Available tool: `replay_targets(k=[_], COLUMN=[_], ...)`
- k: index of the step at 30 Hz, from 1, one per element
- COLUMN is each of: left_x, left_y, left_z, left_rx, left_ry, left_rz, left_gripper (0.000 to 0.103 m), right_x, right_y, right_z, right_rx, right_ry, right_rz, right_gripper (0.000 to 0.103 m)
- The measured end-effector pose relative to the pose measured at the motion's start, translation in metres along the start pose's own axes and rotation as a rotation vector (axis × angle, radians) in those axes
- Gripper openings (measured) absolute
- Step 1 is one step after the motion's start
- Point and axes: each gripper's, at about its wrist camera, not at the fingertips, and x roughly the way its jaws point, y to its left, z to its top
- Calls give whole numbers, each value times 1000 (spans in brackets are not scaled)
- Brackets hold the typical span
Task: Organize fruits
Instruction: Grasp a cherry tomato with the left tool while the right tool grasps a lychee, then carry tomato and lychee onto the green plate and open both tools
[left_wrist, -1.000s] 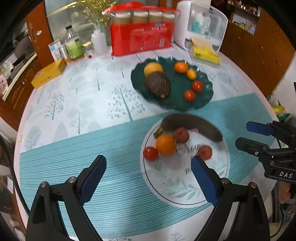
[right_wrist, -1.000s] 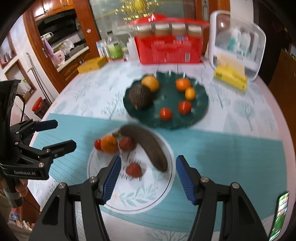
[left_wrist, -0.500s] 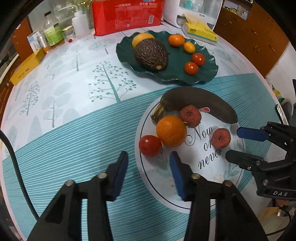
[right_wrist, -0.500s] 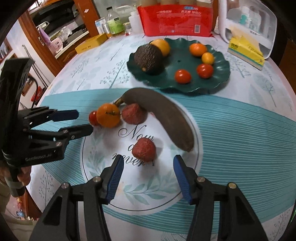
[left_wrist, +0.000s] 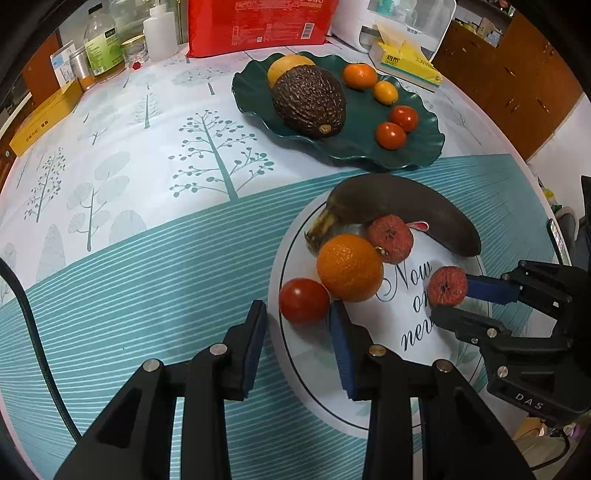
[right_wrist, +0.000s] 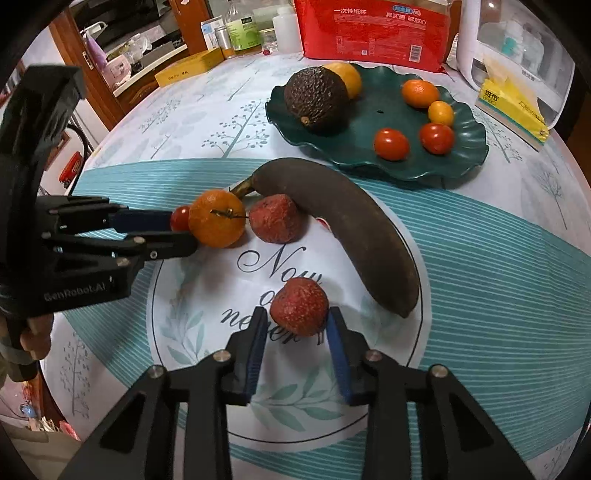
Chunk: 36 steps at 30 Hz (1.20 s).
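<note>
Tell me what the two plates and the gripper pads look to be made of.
White plate: glazed ceramic, probably; glossy, printed lettering.
Green plate: dark, wavy rim, soft sheen; ceramic or plastic, unclear.
Gripper pads: blue, matte, finely ribbed; likely rubber.

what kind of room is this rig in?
Likely a home dining room or kitchen. Fruit sits on a white plate and a green dish on a round table with a tree-print cloth; wooden cabinets and a tissue box stand behind.
</note>
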Motion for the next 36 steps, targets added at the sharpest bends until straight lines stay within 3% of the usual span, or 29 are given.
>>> replay_targets(k=[20, 36], left_x=[-2, -70], left_y=[-11, -51], left_z=[4, -3], left_rx=[21, 73], left_ry=[-39, -152], left_rz=[14, 8], left_gripper=[24, 24], right_x=[0, -50], right_y=[-1, 0], right_z=[-1, 6], right_rx=[-2, 0], right_ry=[-1, -97], right_rz=[10, 13], right_gripper=[29, 29])
